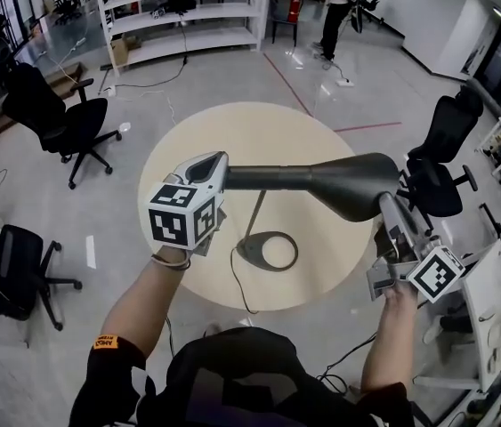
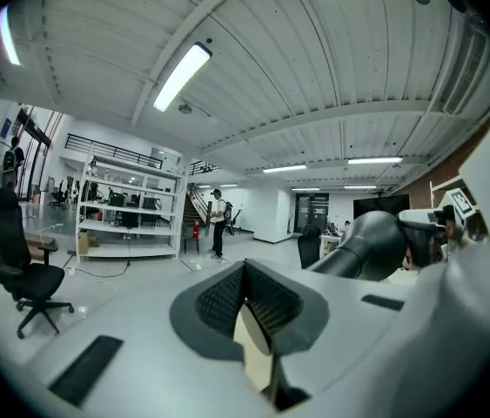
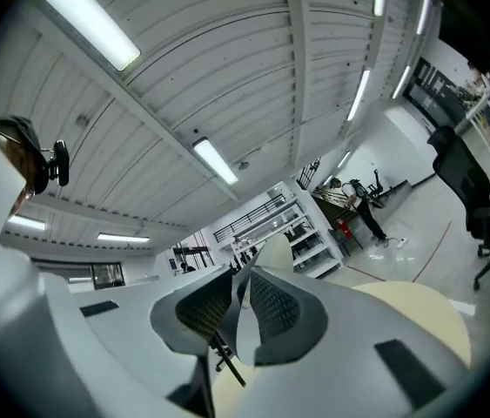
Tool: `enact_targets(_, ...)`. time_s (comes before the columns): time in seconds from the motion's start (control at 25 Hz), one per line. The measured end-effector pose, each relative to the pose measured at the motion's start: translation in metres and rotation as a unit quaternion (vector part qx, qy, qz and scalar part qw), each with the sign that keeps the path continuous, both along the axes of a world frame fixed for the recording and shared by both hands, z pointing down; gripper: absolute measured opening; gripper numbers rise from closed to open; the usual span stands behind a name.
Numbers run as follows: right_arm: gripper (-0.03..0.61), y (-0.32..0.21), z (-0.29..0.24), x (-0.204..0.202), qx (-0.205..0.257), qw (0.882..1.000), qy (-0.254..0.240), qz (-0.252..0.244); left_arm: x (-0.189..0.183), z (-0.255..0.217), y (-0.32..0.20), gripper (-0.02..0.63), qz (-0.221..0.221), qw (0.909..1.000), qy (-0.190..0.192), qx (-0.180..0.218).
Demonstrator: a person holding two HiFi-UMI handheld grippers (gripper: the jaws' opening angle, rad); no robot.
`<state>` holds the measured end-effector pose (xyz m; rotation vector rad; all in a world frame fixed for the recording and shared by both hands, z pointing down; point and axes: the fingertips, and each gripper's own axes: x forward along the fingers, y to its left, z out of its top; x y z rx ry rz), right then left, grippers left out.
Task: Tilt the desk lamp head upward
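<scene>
Two grippers are flanking the dark grey cone-shaded desk lamp above the round beige table. The left gripper is pressing its jaws together on nothing, while the right gripper is pinching the lamp's rim.

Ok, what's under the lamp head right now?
Only the round table shows around the lamp head; the ring base sits off to its left, not beneath. The patch straight below and the head's underside are covered by the head itself.

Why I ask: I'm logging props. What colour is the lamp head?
Dark grey, nearly black; the lamp head shows best in the head view.
</scene>
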<state>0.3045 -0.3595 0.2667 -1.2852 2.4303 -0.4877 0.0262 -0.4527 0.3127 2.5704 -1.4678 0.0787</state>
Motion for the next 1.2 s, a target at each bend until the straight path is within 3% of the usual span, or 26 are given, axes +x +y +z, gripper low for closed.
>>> enact_targets(0.52,0.080,-0.002,-0.075,-0.057,0.065,0.990,0.124,0.011,-0.015,0.038,-0.007,0.046,-0.011,0.9992,0.029,-0.025)
enact_targets(1.2,0.080,-0.003,-0.117,-0.111,0.104,0.972,0.208,0.011,-0.007,0.059,-0.004,0.046,-0.013,0.9978,0.052,-0.040)
